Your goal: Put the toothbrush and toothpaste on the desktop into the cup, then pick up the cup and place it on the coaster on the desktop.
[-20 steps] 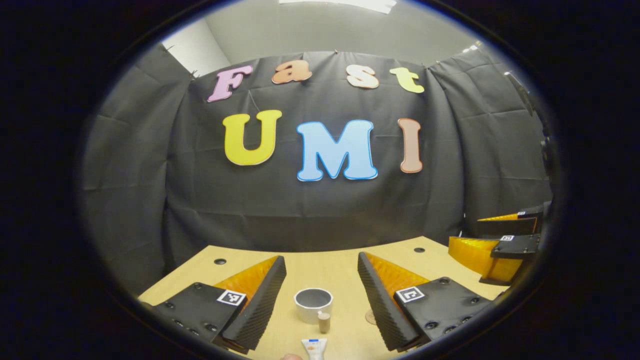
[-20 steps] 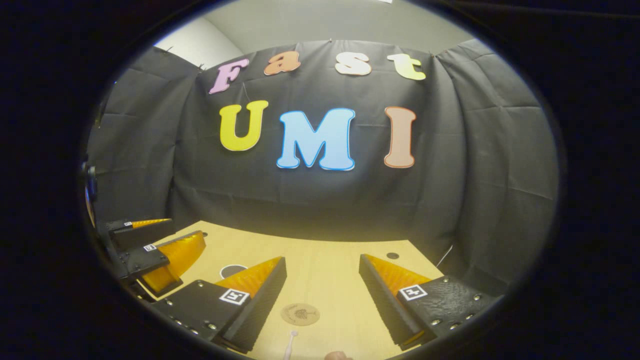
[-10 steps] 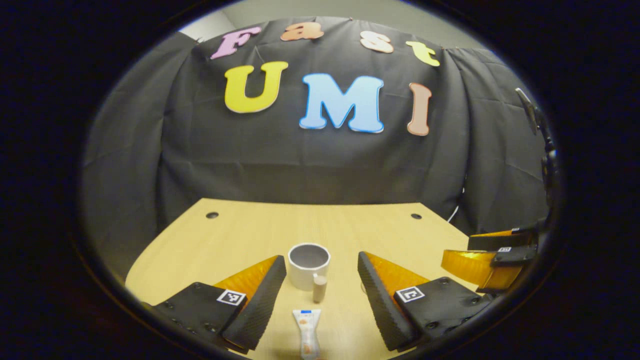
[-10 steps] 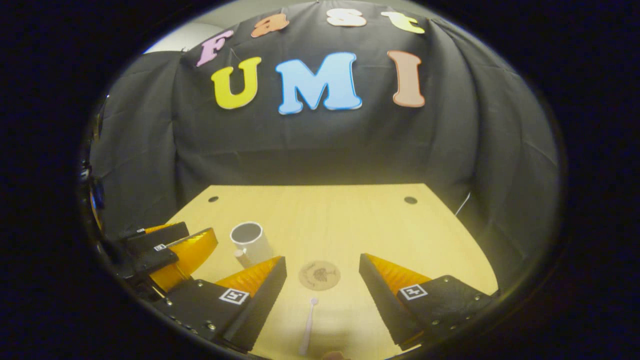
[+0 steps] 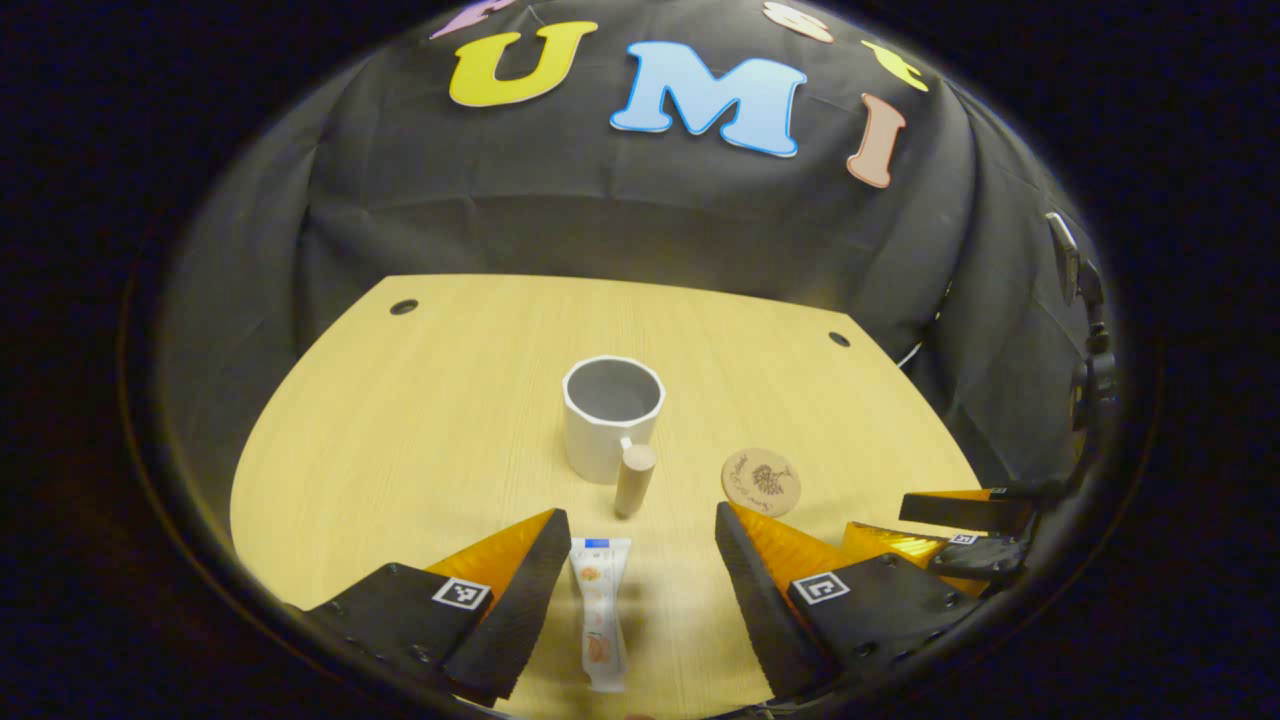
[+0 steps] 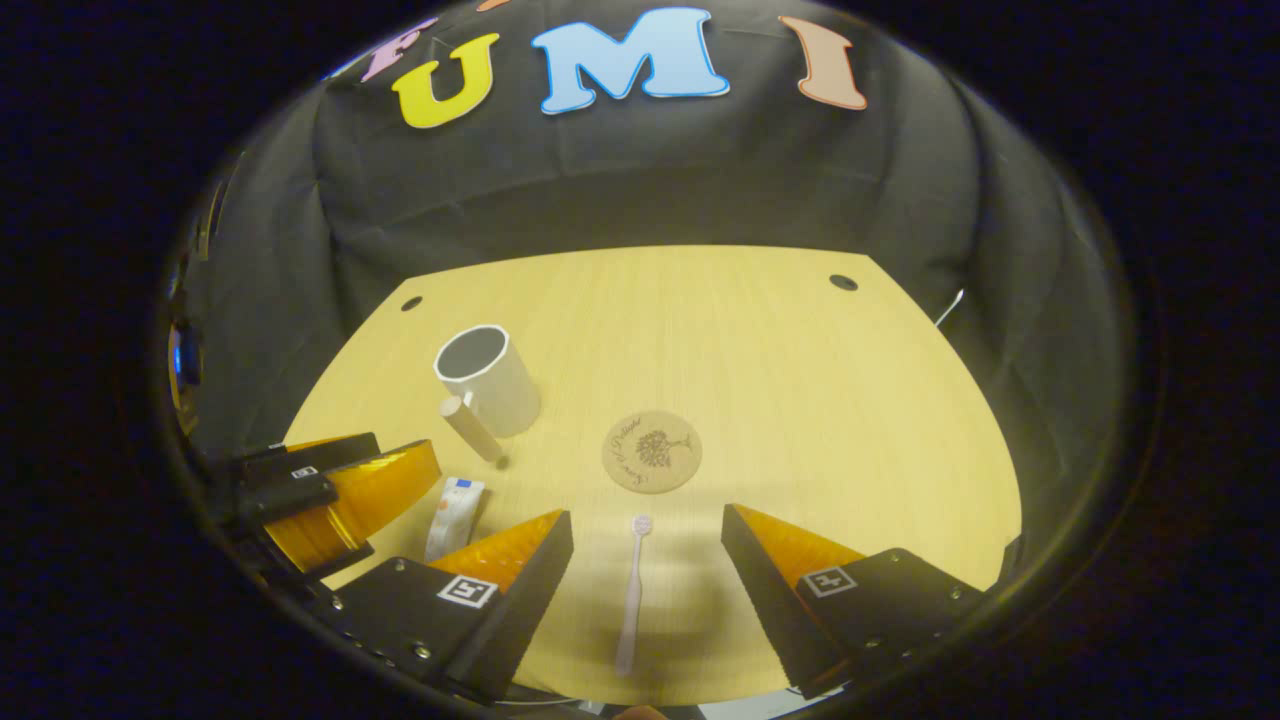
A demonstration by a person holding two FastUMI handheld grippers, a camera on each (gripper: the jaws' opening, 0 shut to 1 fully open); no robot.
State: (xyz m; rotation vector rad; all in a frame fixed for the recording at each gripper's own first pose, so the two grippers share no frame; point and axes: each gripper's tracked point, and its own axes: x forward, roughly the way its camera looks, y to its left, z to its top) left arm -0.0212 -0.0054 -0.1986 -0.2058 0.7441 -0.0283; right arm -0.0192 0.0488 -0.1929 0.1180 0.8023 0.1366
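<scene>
Both views downward, sharing desktop (image 5: pixel 420 420)

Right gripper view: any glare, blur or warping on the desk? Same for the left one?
Right gripper view: desk edges bow from fisheye; toothbrush sharp, with a soft shadow band across the desk near it; no hard glare. Left gripper view: same bowing; cup and toothpaste crisp, a pale sheen beside the tube; corners dim.

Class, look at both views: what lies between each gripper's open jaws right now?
In the left gripper view, the toothpaste lies flat on the desktop between them. In the right gripper view, it is the toothbrush.
</scene>
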